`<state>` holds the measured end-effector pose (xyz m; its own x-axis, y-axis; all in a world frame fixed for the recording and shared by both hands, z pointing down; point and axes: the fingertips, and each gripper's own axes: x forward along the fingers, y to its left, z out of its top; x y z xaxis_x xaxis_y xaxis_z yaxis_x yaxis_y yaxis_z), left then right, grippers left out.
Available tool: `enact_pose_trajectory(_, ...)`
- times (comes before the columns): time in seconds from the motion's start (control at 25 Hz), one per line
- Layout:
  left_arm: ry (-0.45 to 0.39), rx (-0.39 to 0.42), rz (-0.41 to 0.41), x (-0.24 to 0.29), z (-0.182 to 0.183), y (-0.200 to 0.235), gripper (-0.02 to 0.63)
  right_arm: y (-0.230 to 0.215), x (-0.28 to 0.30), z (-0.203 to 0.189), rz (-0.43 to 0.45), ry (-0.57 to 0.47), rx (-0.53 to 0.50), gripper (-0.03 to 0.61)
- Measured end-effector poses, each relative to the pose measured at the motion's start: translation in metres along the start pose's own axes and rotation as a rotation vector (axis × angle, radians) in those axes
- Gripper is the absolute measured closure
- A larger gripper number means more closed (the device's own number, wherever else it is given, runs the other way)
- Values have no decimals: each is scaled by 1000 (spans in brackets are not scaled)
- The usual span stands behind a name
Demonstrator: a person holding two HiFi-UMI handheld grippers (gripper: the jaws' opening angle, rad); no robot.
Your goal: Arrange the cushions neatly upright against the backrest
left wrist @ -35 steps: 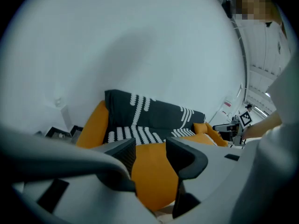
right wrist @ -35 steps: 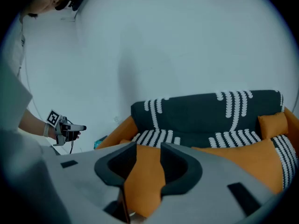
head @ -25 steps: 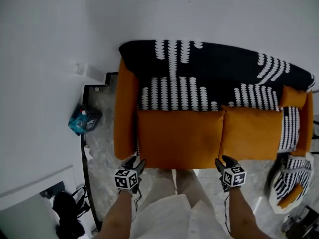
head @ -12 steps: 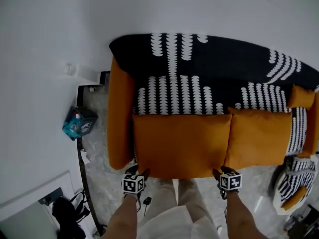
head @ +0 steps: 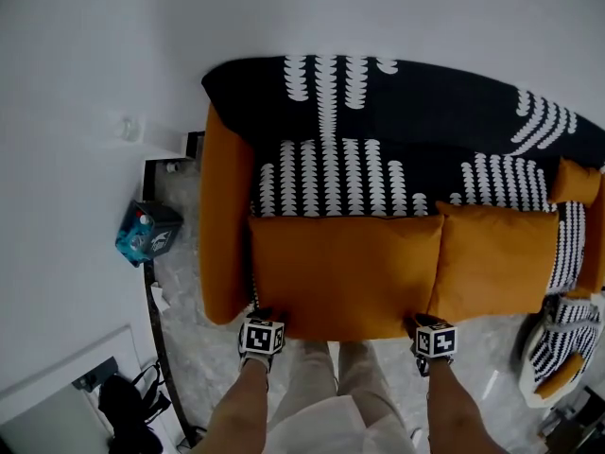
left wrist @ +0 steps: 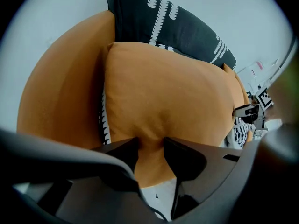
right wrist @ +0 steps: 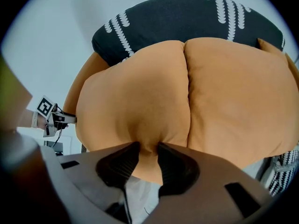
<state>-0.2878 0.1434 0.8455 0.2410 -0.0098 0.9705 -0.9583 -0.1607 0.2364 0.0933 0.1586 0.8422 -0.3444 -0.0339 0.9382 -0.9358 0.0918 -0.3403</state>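
Both grippers are now at the sofa's front edge; a second ago they hung just short of it, jaws wider. The jaws have just been closing.

Left gripper pinches the large orange cushion at its front corner toward the sofa's left armrest. In the left gripper view the fabric bunches between the jaws of the left gripper.

Right gripper pinches the same cushion at its other front corner, by the seam with the second orange cushion. The right gripper view shows the fabric squeezed between the jaws of the right gripper.

The large cushion lies on the sofa seat, its far edge at the black-and-white patterned backrest cover. It looks unmoved on the sofa since earlier. The second cushion sits beside it toward the sofa's right end, touching. A small orange cushion sits at the sofa's right end. A blue box is on the floor left of the sofa.
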Motion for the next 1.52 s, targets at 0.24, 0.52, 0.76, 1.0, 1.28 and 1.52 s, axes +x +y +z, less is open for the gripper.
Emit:
enact_pose_trajectory(0.24, -35, -109, -19, -6, 5, 1, 571, 3, -5, 3, -9, -6, -11, 527)
enact_pose_trajectory(0.52, -127, -165, -61, -33, 24, 4, 584, 14, -30, 23, 23, -99, 36, 557)
enact_pose_trajectory(0.76, -241, -207, -91, -80, 63, 4, 584, 27, -74, 63, 96, -229, 70, 557)
enact_pose_trajectory(1.0, -299, -179, -123, -117, 120, 7, 584, 33, -105, 118, 114, -321, 82, 555)
enact_pose_trajectory(1.28, -441, -90, -287, -161, 221, -28, 591, 39, -124, 174, 141, -321, 93, 555)
enact_pose_trajectory(1.52, -417, 74, -409, -167, 204, -102, 590, 36, -128, 185, 183, -291, 269, 557)
